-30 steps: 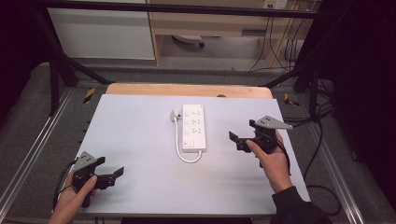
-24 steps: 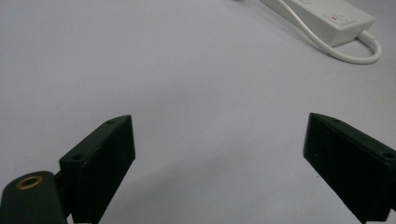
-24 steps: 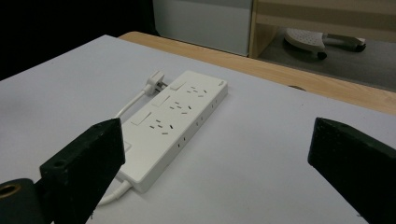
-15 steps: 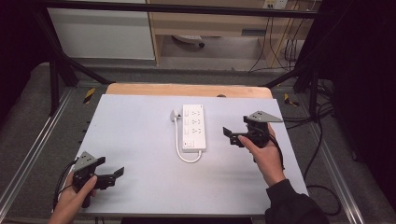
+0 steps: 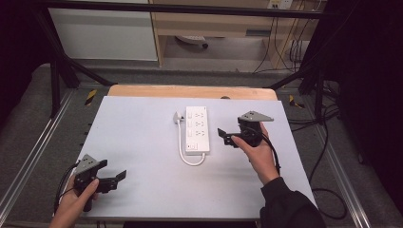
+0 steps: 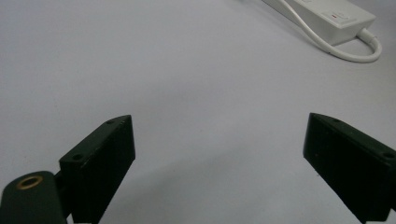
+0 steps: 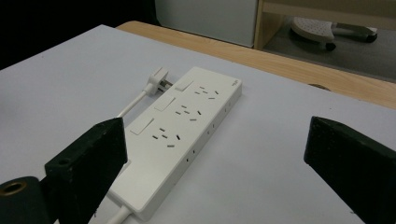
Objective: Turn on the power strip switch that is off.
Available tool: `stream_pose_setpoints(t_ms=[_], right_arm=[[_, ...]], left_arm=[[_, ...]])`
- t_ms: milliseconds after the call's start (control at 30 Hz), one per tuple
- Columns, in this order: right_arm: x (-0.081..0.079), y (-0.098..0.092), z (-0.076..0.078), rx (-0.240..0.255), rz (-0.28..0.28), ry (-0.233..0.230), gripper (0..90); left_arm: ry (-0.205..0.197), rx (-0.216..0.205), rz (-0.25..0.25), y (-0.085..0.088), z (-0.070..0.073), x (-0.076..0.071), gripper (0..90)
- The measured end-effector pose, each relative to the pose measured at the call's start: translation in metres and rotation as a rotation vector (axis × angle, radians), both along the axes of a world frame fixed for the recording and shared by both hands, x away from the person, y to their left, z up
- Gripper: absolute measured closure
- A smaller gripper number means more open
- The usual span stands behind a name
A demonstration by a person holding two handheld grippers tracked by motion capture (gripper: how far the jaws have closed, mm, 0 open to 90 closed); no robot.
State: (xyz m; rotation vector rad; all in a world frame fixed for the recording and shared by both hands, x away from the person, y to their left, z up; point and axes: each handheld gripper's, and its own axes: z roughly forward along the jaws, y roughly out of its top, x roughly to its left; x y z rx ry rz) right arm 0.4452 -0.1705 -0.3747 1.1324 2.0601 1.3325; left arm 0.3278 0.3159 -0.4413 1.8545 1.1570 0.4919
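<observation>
White plastic three-outlet power strip lies flat mid-table, long axis running away from the person, cord looping from its near end back to the white plug beside its far end. Right gripper, jaws apart, hovers just beside it, probably lining up a grasp. Left gripper, jaws apart, is parked well apart near the table's front edge.

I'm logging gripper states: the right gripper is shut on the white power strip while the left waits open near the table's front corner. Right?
Not quite. The right gripper is open and beside the power strip, not gripping it; the right gripper view shows its jaws wide apart. The left gripper does wait open near the front corner.
</observation>
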Motion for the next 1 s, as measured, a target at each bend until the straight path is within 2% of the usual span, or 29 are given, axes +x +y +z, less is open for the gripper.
stream_pose_setpoints(t_ms=[433, 867, 1000], right_arm=[[0.022, 0.020, -0.008, 0.001, -0.010, 0.018, 7.1], [0.050, 0.035, -0.011, 0.004, -0.039, 0.032, 7.9], [0.059, 0.043, -0.012, -0.004, -0.033, 0.044, 8.0]], left_arm=[[0.004, -0.004, 0.005, 0.001, 0.000, 0.000, 9.1], [0.006, -0.007, 0.003, 0.001, -0.001, 0.001, 9.1], [0.007, -0.005, 0.002, 0.001, -0.001, 0.001, 9.1]])
